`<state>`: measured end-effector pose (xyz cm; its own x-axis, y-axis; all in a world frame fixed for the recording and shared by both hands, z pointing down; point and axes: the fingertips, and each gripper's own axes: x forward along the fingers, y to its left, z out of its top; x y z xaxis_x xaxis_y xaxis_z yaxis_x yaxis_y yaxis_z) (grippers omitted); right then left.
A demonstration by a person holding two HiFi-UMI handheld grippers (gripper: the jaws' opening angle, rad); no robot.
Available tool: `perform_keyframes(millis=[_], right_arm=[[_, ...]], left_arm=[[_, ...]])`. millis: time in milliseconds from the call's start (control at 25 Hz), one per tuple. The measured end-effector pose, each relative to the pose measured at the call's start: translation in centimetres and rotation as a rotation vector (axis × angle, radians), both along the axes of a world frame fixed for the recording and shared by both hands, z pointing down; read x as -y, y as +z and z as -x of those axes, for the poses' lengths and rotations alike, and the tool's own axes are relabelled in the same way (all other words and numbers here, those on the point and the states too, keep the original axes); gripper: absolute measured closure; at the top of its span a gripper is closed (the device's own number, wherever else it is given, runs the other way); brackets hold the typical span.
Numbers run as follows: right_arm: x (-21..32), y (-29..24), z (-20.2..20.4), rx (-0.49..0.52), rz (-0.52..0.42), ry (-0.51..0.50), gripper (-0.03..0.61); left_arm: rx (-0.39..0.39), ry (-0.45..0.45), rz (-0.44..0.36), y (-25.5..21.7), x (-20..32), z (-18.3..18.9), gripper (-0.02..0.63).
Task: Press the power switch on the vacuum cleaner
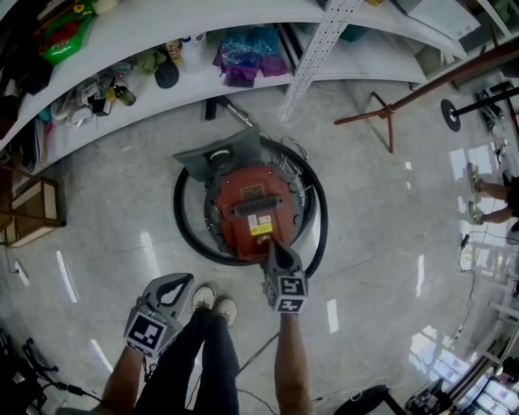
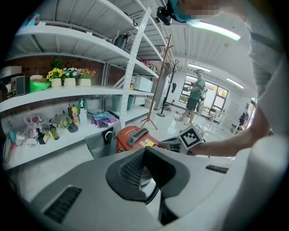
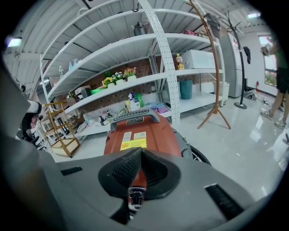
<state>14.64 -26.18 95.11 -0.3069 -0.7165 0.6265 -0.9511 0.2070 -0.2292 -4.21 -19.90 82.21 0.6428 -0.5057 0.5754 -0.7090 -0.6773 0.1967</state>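
The red vacuum cleaner [image 1: 250, 209] stands on the floor with its black hose [image 1: 185, 231] coiled round it. Its grey carrying handle [image 3: 135, 116] and yellow label [image 3: 133, 144] fill the right gripper view. My right gripper [image 1: 274, 248] is shut, its tips down on the near end of the red body. Through the gap under its pads shows a small round metallic knob [image 3: 135, 197]; whether this is the switch is unclear. My left gripper [image 1: 182, 280] is shut and empty, held back by my shoes, left of the vacuum [image 2: 132, 136].
White shelving [image 1: 203, 24] with bottles and bags runs behind the vacuum. A wooden coat stand [image 1: 389, 109] leans at the right and a small wooden rack [image 1: 32, 212] is at the left. Another person [image 2: 195, 92] stands far off. A cable [image 1: 259, 352] lies by my feet.
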Motion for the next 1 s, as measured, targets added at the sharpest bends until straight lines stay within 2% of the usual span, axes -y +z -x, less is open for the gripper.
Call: perform_keyframes(millis=[480,1000], right_arm=[[-0.1,-3.7,0.0,0.022,-0.041,0.004,0.566],[-1.7,-10.9,1.0,0.019,-0.096,-0.007,0.566]], left_arm=[[-0.01,0.001,-0.03,-2.5,0.4,-0.4,0.621],[-0.046,0.003,-0.086,-7.8,0.6,-0.8,0.621]])
